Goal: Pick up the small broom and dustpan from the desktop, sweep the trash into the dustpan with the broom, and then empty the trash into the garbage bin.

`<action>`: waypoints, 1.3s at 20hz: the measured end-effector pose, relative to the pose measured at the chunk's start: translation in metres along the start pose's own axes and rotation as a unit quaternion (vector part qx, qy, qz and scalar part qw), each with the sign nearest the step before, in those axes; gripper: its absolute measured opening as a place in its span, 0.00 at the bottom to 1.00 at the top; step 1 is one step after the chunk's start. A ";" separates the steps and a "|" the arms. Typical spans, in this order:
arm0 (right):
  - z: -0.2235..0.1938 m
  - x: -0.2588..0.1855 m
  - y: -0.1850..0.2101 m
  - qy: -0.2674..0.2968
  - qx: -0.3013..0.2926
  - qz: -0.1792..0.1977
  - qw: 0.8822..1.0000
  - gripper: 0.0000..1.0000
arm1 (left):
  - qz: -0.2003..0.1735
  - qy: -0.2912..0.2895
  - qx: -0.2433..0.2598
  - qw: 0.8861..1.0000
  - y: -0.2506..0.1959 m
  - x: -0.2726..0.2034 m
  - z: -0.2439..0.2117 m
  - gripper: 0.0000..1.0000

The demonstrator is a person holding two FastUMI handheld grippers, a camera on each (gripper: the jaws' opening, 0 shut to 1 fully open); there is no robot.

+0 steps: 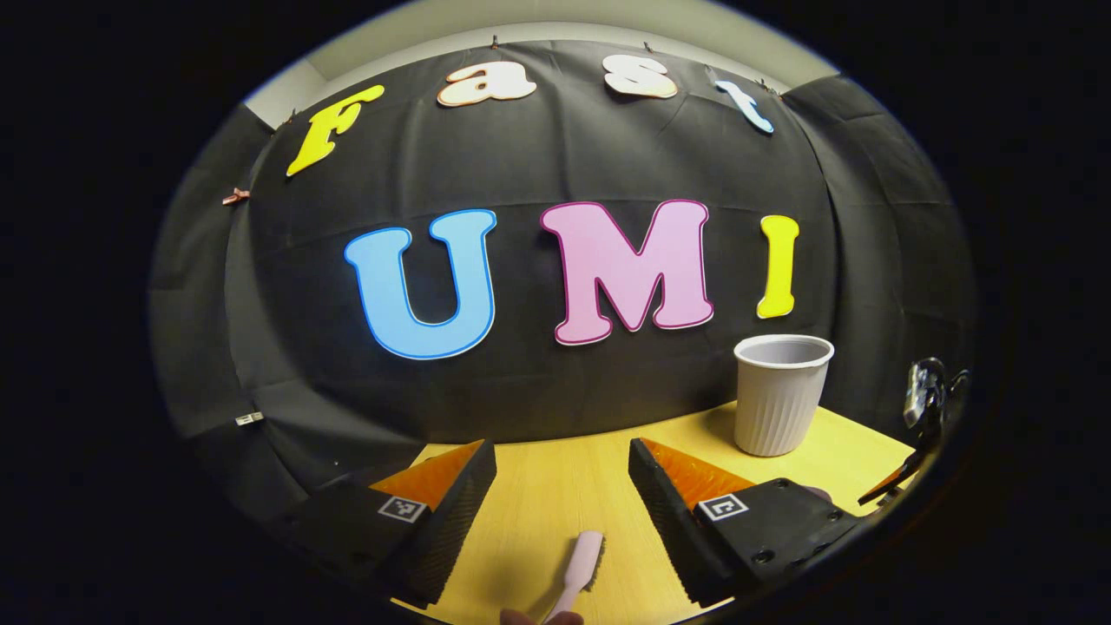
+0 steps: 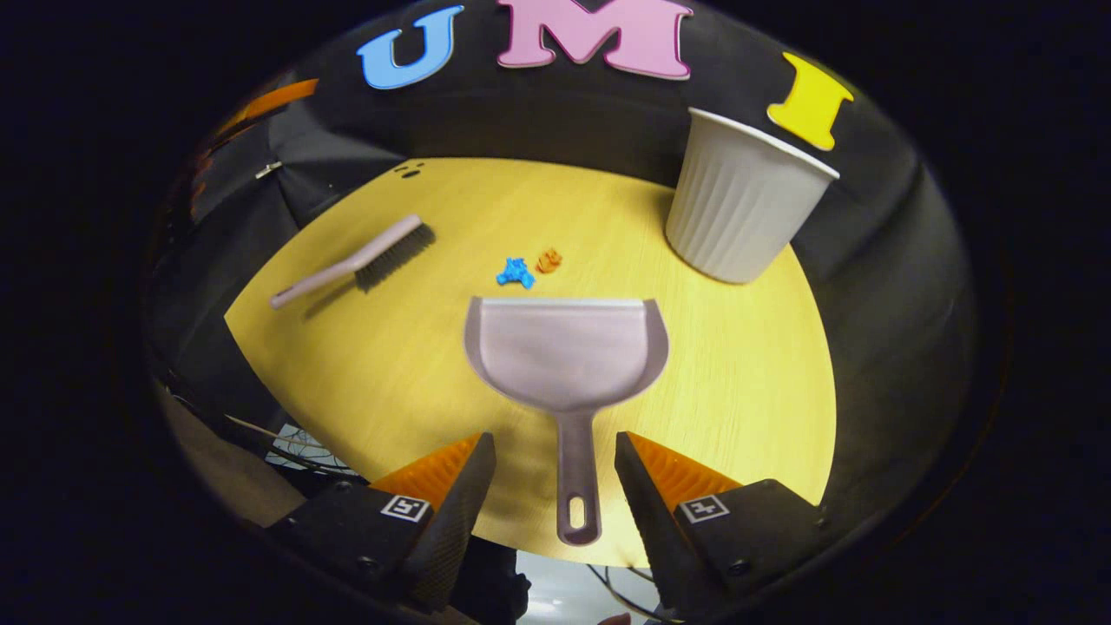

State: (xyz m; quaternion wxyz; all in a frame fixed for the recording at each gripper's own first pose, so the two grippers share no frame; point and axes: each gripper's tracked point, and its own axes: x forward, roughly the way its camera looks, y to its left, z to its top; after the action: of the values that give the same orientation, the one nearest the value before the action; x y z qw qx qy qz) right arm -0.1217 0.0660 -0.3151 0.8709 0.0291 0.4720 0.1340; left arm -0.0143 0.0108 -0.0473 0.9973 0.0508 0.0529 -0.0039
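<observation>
A black cloth (image 1: 538,382) hangs as the backdrop, creased in long folds. Above its top edge runs a strip of pale wall (image 1: 564,26). Small clips (image 1: 494,41) pin the cloth along that top edge. A reddish clip (image 1: 235,196) sits on the cloth's left side, and a pale clip (image 1: 249,418) lower down on the same side. In the right gripper view, thin cables (image 2: 295,447) lie below the cloth's lower left fold.

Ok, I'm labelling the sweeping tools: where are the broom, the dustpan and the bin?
broom (image 2: 395,247), right gripper view, on the bristle head.
dustpan (image 2: 566,351), right gripper view, on the middle of the pan.
bin (image 2: 738,217), right gripper view, on its ribbed wall.
</observation>
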 end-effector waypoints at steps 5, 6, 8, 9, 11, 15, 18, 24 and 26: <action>-0.015 0.045 -0.003 0.040 0.019 -0.005 0.999 0.86 | 0.008 0.008 0.001 1.000 0.005 -0.004 -0.004 0.98; -0.018 0.053 -0.003 0.048 0.025 -0.003 0.999 0.86 | 0.009 0.008 0.002 1.000 0.006 -0.005 -0.007 0.98; -0.023 0.067 -0.005 0.066 0.037 -0.005 0.997 0.80 | 0.010 0.010 0.004 1.000 0.006 -0.007 -0.008 0.98; -0.026 0.071 -0.006 0.078 0.040 -0.006 0.996 0.68 | 0.011 0.011 0.006 1.000 0.006 -0.007 -0.008 0.98; -0.031 0.078 -0.008 0.099 0.041 -0.005 0.994 0.67 | 0.013 0.011 0.008 1.000 0.007 -0.009 -0.009 0.98; -0.026 0.091 -0.006 0.118 0.039 0.003 0.992 0.65 | 0.018 0.018 0.006 1.000 0.009 -0.010 -0.014 0.98; -0.023 0.091 -0.004 0.136 0.030 0.005 0.990 0.50 | 0.021 0.023 0.001 1.000 0.009 -0.009 -0.021 1.00; -0.023 0.094 -0.003 0.145 0.035 0.010 0.989 0.38 | 0.026 0.059 0.007 0.998 0.015 -0.003 -0.056 0.98; -0.018 0.095 -0.006 0.128 0.031 0.000 0.991 0.38 | 0.019 0.083 0.008 0.996 0.015 -0.002 -0.077 0.98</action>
State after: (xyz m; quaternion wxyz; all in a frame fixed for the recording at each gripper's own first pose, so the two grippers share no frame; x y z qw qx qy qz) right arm -0.0866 0.0837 -0.4032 0.8019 0.0393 0.5835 0.1220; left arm -0.0240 0.0336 -0.1213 0.9890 0.0598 0.1341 0.0189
